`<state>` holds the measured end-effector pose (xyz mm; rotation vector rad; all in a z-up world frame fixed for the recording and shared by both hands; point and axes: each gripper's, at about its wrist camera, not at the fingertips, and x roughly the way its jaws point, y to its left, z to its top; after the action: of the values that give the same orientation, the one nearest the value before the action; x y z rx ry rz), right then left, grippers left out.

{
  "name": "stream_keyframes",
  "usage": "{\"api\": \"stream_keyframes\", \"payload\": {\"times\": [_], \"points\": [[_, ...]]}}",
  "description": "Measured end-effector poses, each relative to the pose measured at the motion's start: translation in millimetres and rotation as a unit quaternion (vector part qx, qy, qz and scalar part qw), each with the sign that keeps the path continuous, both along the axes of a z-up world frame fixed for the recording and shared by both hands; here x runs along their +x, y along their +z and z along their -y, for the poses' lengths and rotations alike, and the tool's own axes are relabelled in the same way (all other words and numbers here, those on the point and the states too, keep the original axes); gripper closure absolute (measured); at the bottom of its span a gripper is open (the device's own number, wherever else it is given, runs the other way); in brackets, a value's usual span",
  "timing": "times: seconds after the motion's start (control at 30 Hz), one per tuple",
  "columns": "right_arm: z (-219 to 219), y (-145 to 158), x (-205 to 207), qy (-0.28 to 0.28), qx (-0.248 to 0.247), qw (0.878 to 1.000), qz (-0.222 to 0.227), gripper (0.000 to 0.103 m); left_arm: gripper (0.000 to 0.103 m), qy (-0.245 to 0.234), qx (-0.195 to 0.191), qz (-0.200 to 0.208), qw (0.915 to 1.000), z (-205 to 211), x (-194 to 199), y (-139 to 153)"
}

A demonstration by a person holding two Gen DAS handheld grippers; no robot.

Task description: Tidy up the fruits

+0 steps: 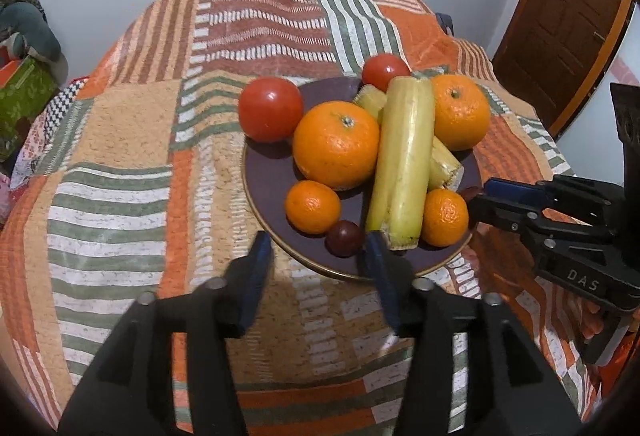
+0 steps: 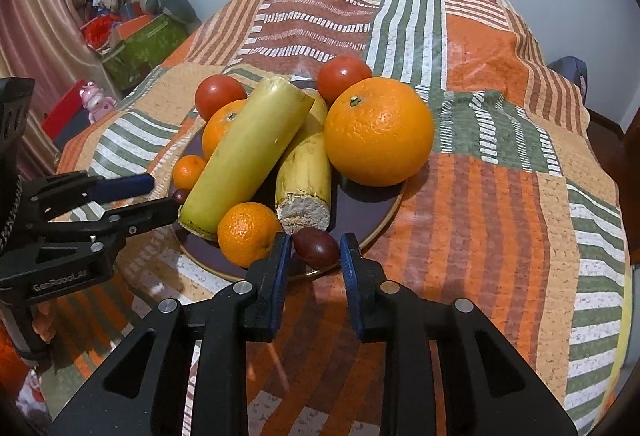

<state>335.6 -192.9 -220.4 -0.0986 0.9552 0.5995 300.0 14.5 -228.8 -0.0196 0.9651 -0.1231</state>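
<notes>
A dark purple plate [image 1: 272, 176] on the patterned cloth holds two large oranges [image 1: 336, 144], two small mandarins [image 1: 313, 207], two tomatoes [image 1: 270, 109], yellow-green cane pieces [image 1: 404, 160] and dark red dates [image 1: 344, 238]. My left gripper [image 1: 318, 250] is open just before the plate's near rim, with one date close to its right finger. In the right wrist view my right gripper [image 2: 314, 246] is open around another dark red date [image 2: 316, 246] at the plate's [image 2: 372, 220] front edge. The large orange [image 2: 379, 131] sits behind it.
The table is covered by an orange, green and white striped cloth [image 1: 132, 156]. A wooden door [image 1: 560, 16] stands at the far right. Boxes and clutter [image 2: 140, 44] lie on the floor to the left of the table.
</notes>
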Motion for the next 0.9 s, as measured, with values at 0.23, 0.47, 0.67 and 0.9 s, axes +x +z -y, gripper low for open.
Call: {"api": "stream_keyframes", "payload": {"times": [0.23,0.47,0.67,0.9], "points": [[10,25,-11,-0.016,0.014,1.0,0.02,0.076,0.047,0.002,0.002,0.046,0.9989,-1,-27,37],[24,92,-53,-0.027,0.041,0.995,0.088,0.076,0.047,0.013,-0.009,0.133,0.9911,-2,-74,109],[41,157,-109,-0.035,0.082,0.982,0.167,0.074,0.047,0.022,-0.003,0.22,0.9754,4,-133,175],[54,213,-177,-0.042,0.12,0.959,0.255,0.069,0.047,0.022,-0.001,0.292,0.9563,13,-198,226]]}}
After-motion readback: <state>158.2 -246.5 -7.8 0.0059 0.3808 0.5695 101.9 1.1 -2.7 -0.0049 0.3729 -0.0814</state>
